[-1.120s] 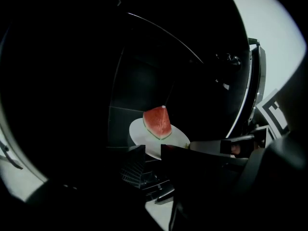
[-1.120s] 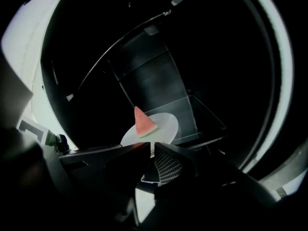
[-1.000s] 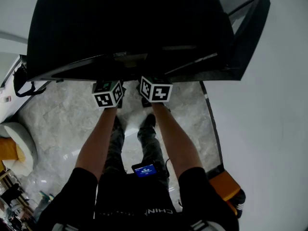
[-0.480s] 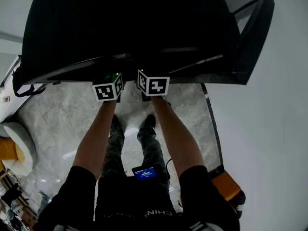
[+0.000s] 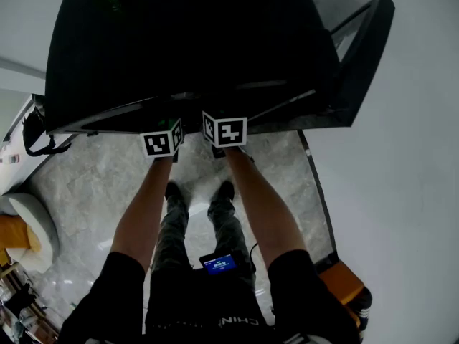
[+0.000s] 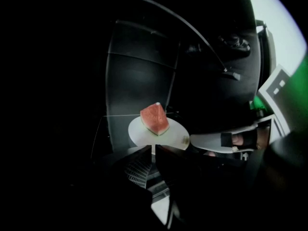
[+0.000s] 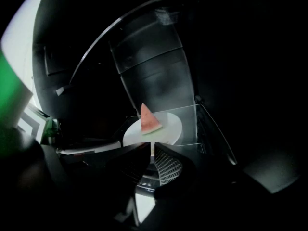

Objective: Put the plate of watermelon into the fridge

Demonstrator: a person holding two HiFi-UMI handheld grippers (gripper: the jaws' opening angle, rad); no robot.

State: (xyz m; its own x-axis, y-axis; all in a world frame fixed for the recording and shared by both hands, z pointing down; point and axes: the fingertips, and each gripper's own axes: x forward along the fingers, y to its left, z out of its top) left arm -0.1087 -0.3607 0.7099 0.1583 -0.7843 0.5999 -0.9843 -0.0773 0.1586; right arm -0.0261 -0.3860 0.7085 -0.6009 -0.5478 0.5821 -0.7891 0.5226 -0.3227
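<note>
A white plate (image 6: 171, 131) with a red watermelon wedge (image 6: 154, 119) rests on a glass shelf (image 6: 113, 129) inside the dark fridge (image 5: 193, 41). My left gripper (image 6: 153, 149) has just been closing, and its jaws now pinch the plate's near rim. The right gripper (image 7: 152, 148) is shut on the rim of the same plate (image 7: 168, 124), just beside the left one, with the wedge (image 7: 148, 119) beyond it. In the head view only the left marker cube (image 5: 163, 143) and the right marker cube (image 5: 226, 131) show, at the fridge's front edge. The jaws are hidden inside.
The fridge door (image 5: 358, 56) stands open at the right, against a white wall. The person's legs stand on a grey marble floor (image 5: 93, 185). A round cushion (image 5: 29, 217) lies at the left and an orange object (image 5: 344, 278) at the lower right.
The two marker cubes have drawn slightly closer together at the fridge's front edge. Both arms otherwise hold their place.
</note>
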